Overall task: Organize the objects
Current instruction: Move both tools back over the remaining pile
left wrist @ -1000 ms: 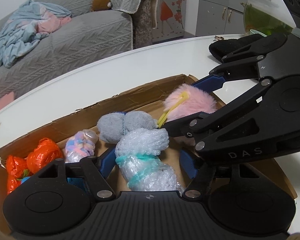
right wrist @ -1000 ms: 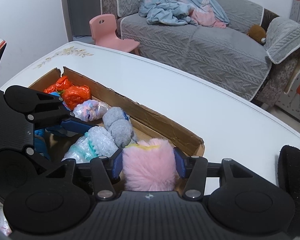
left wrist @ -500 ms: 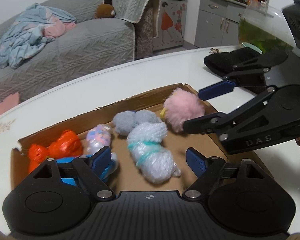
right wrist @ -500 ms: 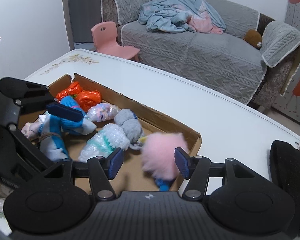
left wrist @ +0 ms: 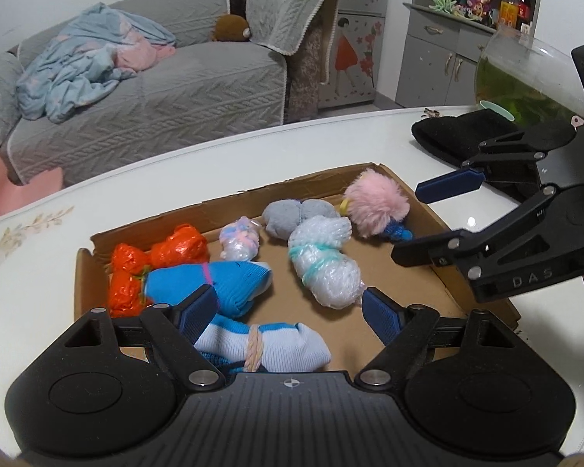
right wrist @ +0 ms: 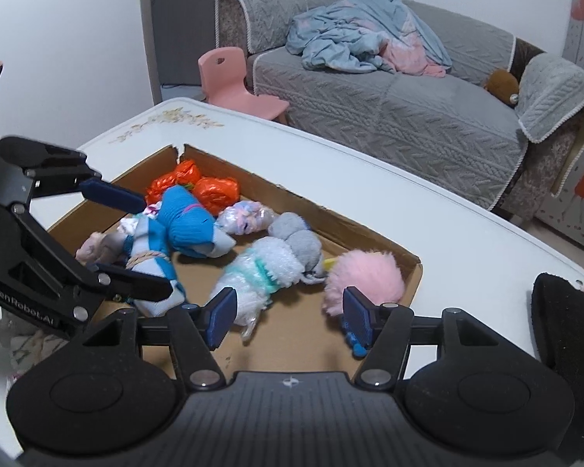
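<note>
A shallow cardboard box (left wrist: pixel 233 202) on the white table holds several tied bundles. The pink fluffy bundle (left wrist: pixel 377 204) lies at its right end, a grey sock ball (left wrist: pixel 288 214) and a bubble-wrap bundle with a teal band (left wrist: pixel 323 264) in the middle. Orange bundles (left wrist: pixel 175 249) and a blue sock roll (left wrist: pixel 222 282) are at the left. My left gripper (left wrist: pixel 288 311) hovers open over the box's near side, holding nothing. My right gripper (right wrist: pixel 288 311) is above the box with its jaws opening and nothing between them. The pink fluffy bundle (right wrist: pixel 364 280) rests just beyond its right finger.
A black cloth (left wrist: pixel 459 136) and a glass fishbowl (left wrist: pixel 525 81) stand on the table right of the box. The white table (left wrist: pixel 175 171) runs bare behind the box. A grey sofa (right wrist: pixel 389 109) and a pink chair (right wrist: pixel 233 81) stand beyond its edge.
The left gripper let go of the bubble-wrap bundle and drew back and up. The right gripper released the pink fluffy bundle, which dropped into the box's right end, and also pulled back.
</note>
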### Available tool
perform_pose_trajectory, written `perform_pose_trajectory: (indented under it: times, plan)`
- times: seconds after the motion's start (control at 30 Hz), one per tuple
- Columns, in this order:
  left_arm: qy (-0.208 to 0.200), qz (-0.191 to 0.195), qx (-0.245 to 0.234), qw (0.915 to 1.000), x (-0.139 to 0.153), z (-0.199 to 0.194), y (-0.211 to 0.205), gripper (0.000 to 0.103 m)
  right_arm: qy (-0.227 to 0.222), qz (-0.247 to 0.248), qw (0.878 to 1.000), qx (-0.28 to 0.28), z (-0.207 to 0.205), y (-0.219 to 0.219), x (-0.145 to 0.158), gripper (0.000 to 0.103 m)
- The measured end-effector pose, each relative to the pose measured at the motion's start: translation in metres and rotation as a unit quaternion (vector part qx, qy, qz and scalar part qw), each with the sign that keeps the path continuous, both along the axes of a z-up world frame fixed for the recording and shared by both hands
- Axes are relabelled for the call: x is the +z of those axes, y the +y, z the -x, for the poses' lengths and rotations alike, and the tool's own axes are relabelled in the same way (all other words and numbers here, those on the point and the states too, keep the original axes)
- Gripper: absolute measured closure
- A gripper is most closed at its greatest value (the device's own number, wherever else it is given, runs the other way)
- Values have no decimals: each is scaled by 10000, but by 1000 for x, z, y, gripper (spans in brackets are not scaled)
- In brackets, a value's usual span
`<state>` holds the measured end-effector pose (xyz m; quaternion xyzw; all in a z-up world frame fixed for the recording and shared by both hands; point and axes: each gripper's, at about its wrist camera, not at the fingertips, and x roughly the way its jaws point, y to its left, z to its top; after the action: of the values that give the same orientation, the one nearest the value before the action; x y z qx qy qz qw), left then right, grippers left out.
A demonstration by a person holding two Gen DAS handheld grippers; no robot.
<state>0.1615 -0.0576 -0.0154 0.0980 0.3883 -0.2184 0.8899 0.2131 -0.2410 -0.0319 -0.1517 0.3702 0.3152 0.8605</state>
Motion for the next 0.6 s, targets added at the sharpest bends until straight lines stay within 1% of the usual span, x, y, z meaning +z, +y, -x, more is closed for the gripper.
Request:
perform_pose_trajectory:
  times: [0.23,0.33,0.4,0.53,0.6]
  plan:
    - [-104,117,49,9999,8,27,15,17,-41,84,9999,81,27,3,2,39]
    - [-111,179,121,9997,7,41,24,17,-45,14,10000,87,39,1,4,37]
    - [-148,217,150,9995,7,52,29,17,-96,9,9999,84,49,0,5,36]
    - [-248,295,154,9991,3,80,40,16,-178,-107,9998,76,72,-8,5,31]
    - [-297,332,186,9988,0,96,47,16,-227,-138,9996,45,85,-16,3,30]
